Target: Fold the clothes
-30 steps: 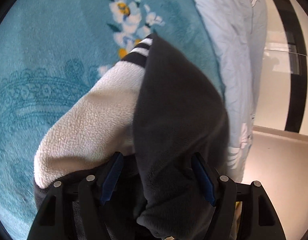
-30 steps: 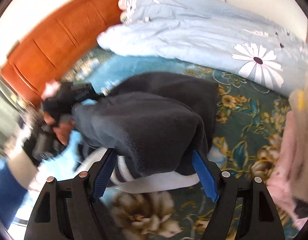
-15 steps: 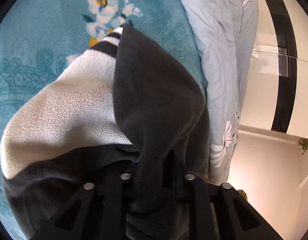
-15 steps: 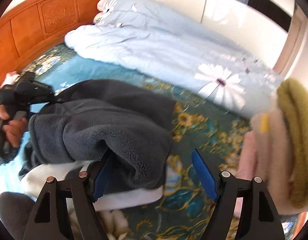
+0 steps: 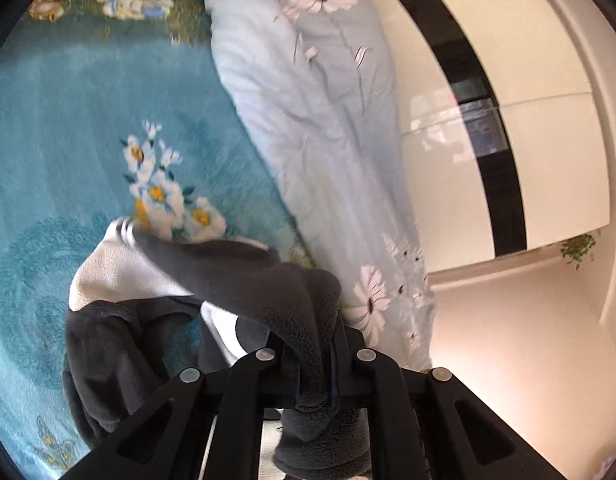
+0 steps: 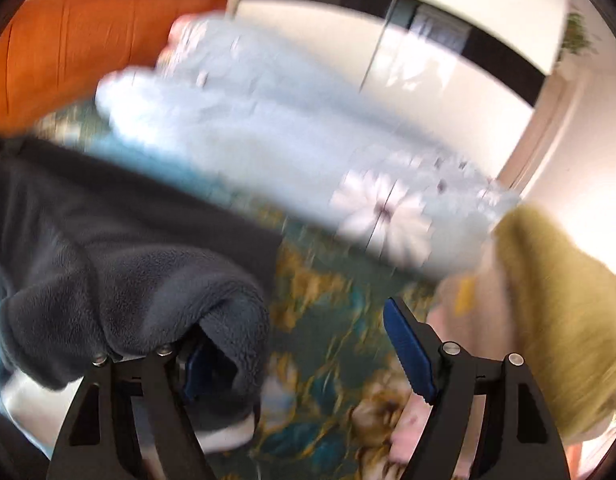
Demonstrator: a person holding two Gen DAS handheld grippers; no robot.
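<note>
1. While the left gripper (image 5: 316, 364) pinches a fold of the dark fleece top (image 5: 264, 280), the rest of the top hangs ahead of it, over the blue blanket (image 5: 60, 140).
2. Its jaws have just squeezed together on the cloth.
3. The right gripper (image 6: 304, 344) is spread wide, with the fleece draped over its left finger.

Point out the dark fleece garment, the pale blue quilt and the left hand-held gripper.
dark fleece garment (image 5: 268, 292), left wrist view, lifted fold.
pale blue quilt (image 5: 308, 128), left wrist view, middle.
left hand-held gripper (image 5: 316, 376), left wrist view, between fingertips.

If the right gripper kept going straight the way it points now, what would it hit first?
Probably the floral bedspread between its open fingers; the right gripper points down at it. The dark fleece drapes its left finger. Depth is blurred.
</note>
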